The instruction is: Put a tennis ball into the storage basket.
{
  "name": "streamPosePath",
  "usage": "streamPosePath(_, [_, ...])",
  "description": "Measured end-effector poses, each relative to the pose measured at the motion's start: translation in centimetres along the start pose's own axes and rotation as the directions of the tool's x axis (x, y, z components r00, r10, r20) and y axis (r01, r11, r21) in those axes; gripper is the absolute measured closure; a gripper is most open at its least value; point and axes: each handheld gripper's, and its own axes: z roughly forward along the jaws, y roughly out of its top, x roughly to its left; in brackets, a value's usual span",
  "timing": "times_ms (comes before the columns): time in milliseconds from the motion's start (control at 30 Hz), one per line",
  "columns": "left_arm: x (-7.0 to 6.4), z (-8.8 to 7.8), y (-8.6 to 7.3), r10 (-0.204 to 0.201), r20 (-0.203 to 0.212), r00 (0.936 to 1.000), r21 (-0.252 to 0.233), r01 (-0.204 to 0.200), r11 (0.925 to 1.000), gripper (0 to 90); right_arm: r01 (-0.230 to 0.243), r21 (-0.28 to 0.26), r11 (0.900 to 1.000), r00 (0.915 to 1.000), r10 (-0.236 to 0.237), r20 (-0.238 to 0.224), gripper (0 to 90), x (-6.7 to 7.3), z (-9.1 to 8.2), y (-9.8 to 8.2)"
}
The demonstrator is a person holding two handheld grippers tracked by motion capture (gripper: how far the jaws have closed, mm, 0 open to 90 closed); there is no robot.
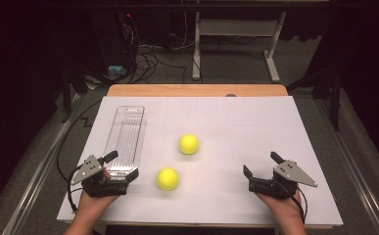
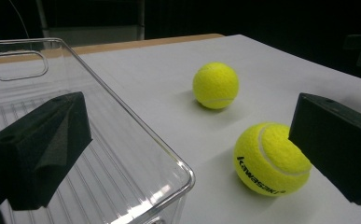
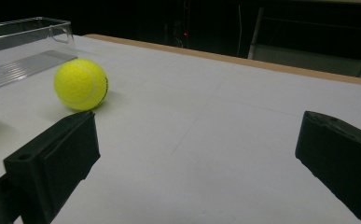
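- Two tennis balls lie loose on the white table sheet (image 1: 255, 147): the near ball (image 1: 168, 178) sits just right of the left gripper (image 1: 109, 169), and the far ball (image 1: 189, 144) lies farther out toward the centre.
- Clear plastic tray (image 1: 127, 139): it lies lengthwise at the left, empty, with its near end at the left gripper, so it probably serves as the receptacle for the balls.
- Left gripper: jaws stand wide apart with nothing clamped. In the left gripper view one jaw hangs over the tray's near corner (image 2: 169, 163) and the other stands beside the near ball (image 2: 269, 161), a position suited to taking that ball first.
- Right gripper (image 1: 263, 172): held low at the near right, well apart from both balls, jaws spread and empty. Its view faces the far ball (image 3: 80, 84), apparently on standby.
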Motion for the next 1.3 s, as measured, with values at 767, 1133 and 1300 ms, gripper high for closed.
streamPosePath(767, [0.35,-0.32,-0.06,-0.019,-0.010,0.9998,-0.017,0.018,0.9997,0.1,-0.002,0.001,1.000,1.0000,0.002,-0.002,0.0,-0.08,0.17,-0.03])
streamPosePath(1133, [0.35,-0.33,-0.05,-0.022,-0.011,0.9997,-0.021,0.022,0.9995,0.1,-0.005,0.004,1.000,1.0000,0.005,-0.007,0.0,-0.10,0.23,-0.11])
streamPosePath(1300, [0.35,-0.36,-0.02,-0.023,-0.011,0.9997,-0.024,0.023,0.9995,0.1,-0.009,0.004,1.000,0.9999,0.009,-0.007,0.0,-0.10,0.24,-0.13])
